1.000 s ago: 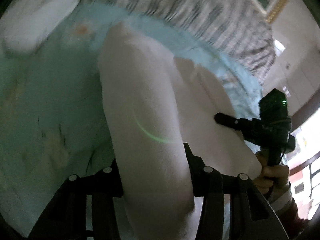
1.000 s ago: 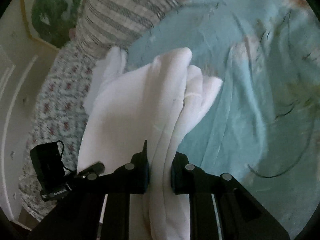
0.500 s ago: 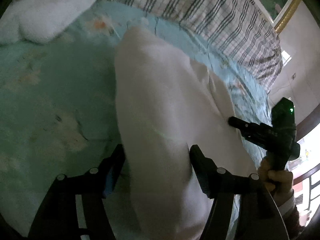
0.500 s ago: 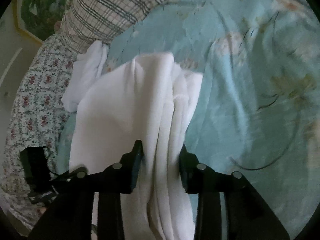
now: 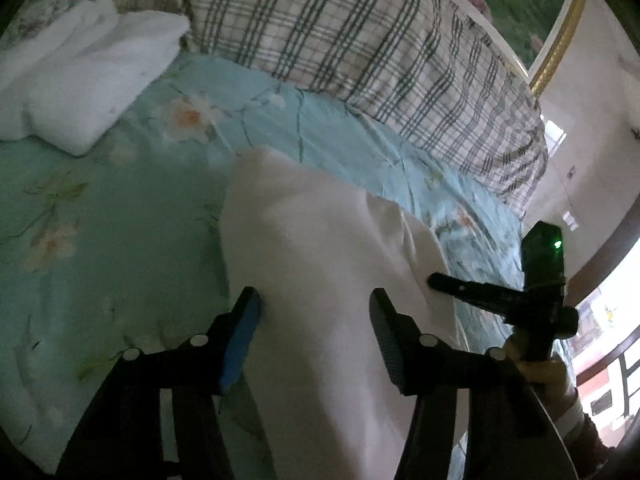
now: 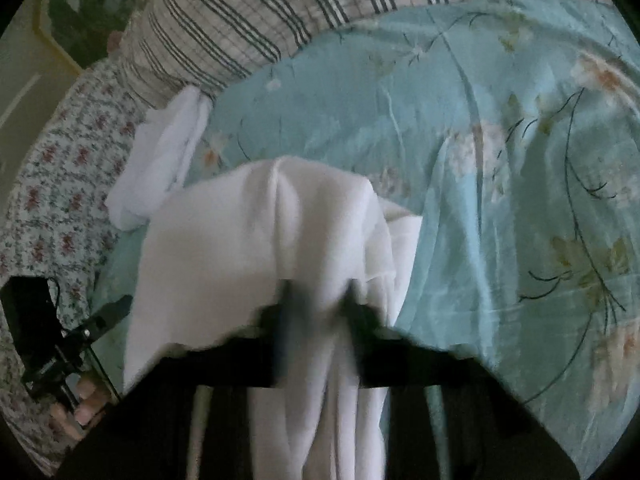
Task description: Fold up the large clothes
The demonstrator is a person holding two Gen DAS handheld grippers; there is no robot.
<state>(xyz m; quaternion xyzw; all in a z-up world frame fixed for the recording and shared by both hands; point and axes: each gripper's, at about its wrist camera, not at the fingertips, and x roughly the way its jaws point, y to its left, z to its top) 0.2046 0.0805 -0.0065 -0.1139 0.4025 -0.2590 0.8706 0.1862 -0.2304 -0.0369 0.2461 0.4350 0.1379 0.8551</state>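
In the left wrist view, the left claw (image 5: pixel 314 312) stands released, its fingers spread wide on either side of the white garment (image 5: pixel 328 256), which lies in a long fold on the bed (image 5: pixel 112 208). A folded white pile (image 5: pixel 88 80) rests near the plaid pillow (image 5: pixel 360 40). The right claw (image 5: pixel 436 280) touches the garment's far edge.

In the right wrist view, the right claw (image 6: pixel 318 300) is blurred but parted, the garment (image 6: pixel 256 232) bunched loosely between its fingers, draped over the floral bed (image 6: pixel 500 160).
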